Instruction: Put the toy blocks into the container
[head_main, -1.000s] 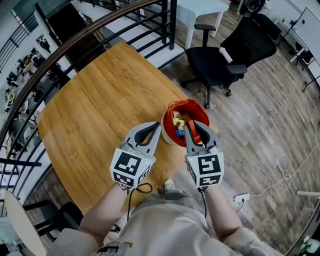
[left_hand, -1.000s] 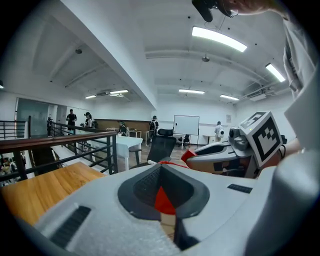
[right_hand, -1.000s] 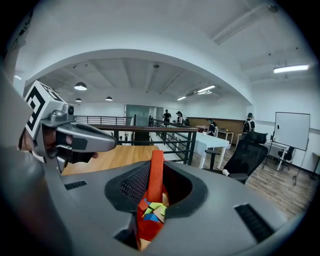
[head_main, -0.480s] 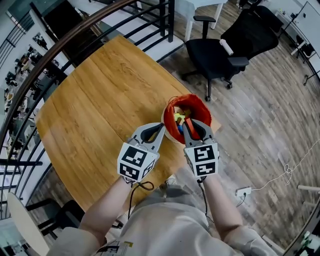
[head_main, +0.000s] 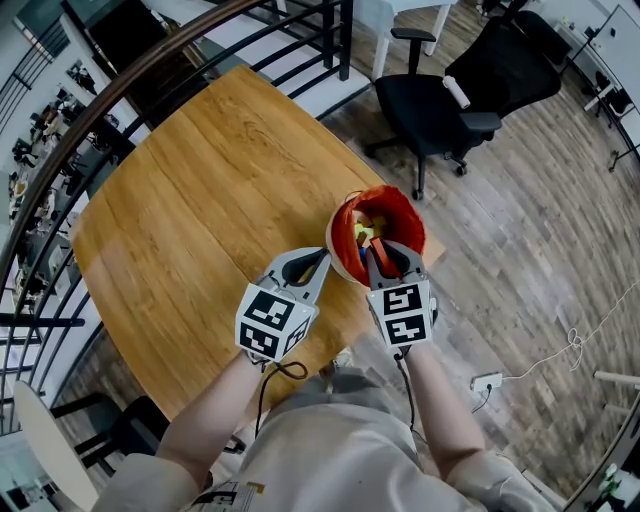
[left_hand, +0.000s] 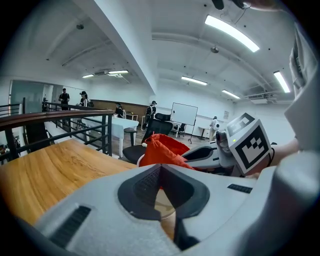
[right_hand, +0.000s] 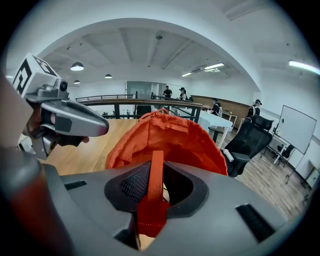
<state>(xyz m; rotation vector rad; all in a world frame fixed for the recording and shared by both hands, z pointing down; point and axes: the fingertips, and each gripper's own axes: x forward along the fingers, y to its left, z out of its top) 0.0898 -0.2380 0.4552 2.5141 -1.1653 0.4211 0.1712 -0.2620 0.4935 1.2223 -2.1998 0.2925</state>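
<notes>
The container (head_main: 344, 222), a soft red-orange bag with a pale outside, stands on the wooden counter (head_main: 200, 200), close to the corner nearest to the person. It is open at the top, and inside it some toy blocks (head_main: 362, 236) can be seen, one yellow and one blue; how many there are I cannot tell.

The right gripper (right_hand: 156, 164) is at the near rim of the container. Its jaws are closed almost fully on a flat orange strap (right_hand: 155, 187), which stands upright between them and has the same colour as the container. Below the jaws the strap becomes a wider piece.

The left gripper (left_hand: 160, 170) is just beside the container, on its left side, above the counter. Its jaws meet at the tips and nothing is between them; through the hollow behind the tips only the pale base of the container and the counter show.

Behind the counter stand a black office chair (head_main: 440, 110) and a dark railing (head_main: 150, 72).
</notes>
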